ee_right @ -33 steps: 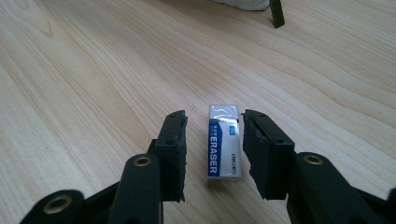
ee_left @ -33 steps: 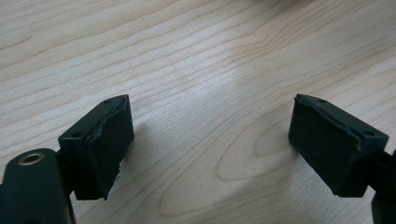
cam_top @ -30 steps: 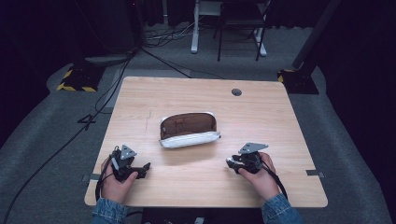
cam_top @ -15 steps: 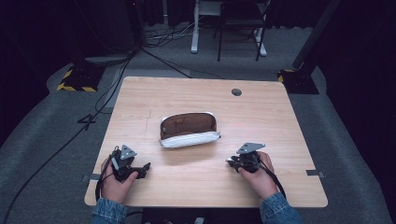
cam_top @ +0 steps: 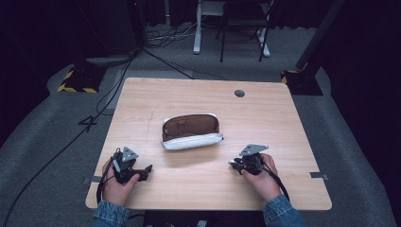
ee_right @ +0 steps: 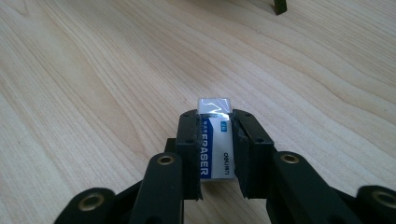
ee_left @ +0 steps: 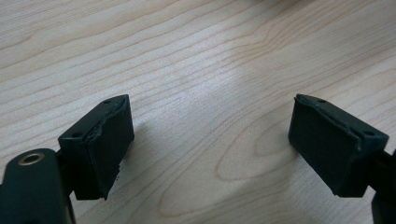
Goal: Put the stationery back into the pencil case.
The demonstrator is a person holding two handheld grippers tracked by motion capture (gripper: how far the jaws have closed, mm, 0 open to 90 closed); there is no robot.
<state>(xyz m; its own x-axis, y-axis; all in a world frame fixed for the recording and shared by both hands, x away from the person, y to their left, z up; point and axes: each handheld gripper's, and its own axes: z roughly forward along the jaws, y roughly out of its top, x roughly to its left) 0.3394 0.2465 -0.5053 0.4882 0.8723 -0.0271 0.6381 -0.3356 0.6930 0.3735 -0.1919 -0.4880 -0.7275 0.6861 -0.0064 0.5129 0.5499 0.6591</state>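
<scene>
From above I see the surface (cam_top: 283,123) evenly lit from overhead while the surrounding room falls nearly black. That view is soft and slightly grainy. Both gripper views are bright; a pale sheen sits mid-frame on the wood in the left one, with short shadows under the jaws. The eraser (ee_right: 214,140) wrapper's top edge glares white.

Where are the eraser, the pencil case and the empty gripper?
eraser (ee_right: 214,140): right gripper view, its printed sleeve between the jaws.
pencil case (cam_top: 191,127): high view, its brown open inside.
left gripper (ee_left: 210,154): left gripper view, gap between open jaws.
</scene>
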